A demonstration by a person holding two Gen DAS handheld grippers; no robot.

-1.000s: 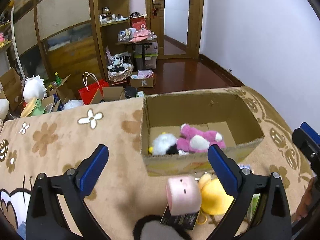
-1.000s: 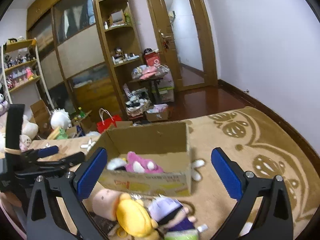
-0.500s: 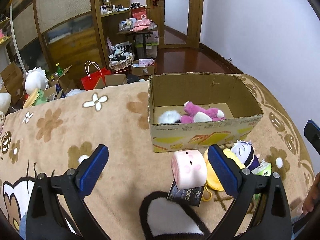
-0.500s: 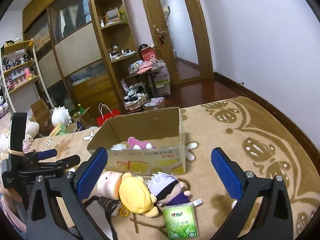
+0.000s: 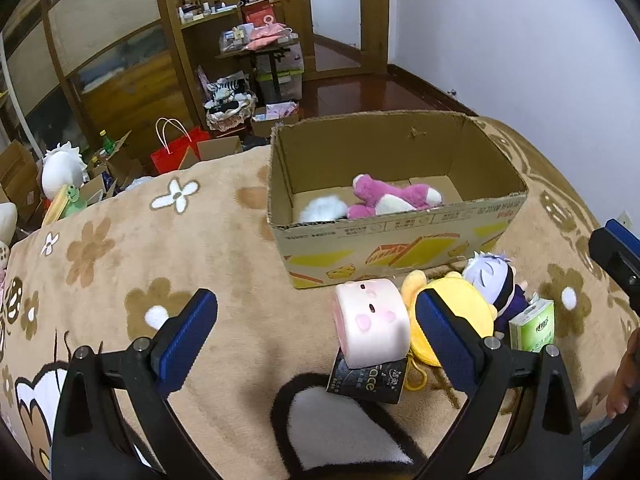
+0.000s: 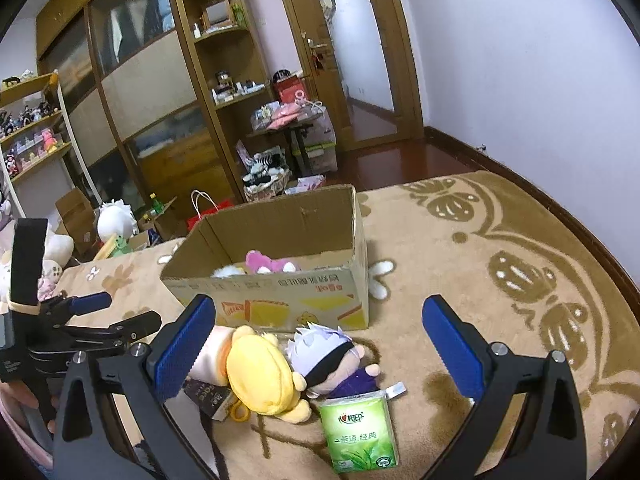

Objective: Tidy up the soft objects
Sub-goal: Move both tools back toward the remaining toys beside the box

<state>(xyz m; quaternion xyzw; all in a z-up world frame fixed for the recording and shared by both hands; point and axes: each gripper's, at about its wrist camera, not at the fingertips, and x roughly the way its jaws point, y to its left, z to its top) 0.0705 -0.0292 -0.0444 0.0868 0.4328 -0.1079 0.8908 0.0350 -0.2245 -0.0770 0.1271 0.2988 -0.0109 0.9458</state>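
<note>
An open cardboard box (image 5: 400, 236) (image 6: 280, 300) stands on the tan blanket. It holds a pink plush (image 5: 392, 198) (image 6: 268, 266) and a white fluffy plush (image 5: 322, 208). In front of it lie a pink cube plush (image 5: 372, 320), a yellow plush (image 5: 468, 304) (image 6: 262, 376), a white-haired doll (image 5: 492, 280) (image 6: 328, 356) and a green tissue pack (image 5: 532, 326) (image 6: 358, 434). My left gripper (image 5: 312, 336) is open and empty, just before the pink cube. My right gripper (image 6: 320, 348) is open and empty over the yellow plush and doll.
A black tag card (image 5: 366, 378) lies under the pink cube. The blanket (image 5: 160, 264) ends at the far side, where a red bag (image 5: 176, 152), boxes and shelves (image 6: 224, 92) stand. A white wall (image 6: 520, 80) is on the right.
Both grippers have pulled back and up from the box. The toys in front of the box now show more fully. Both grippers stay open.
</note>
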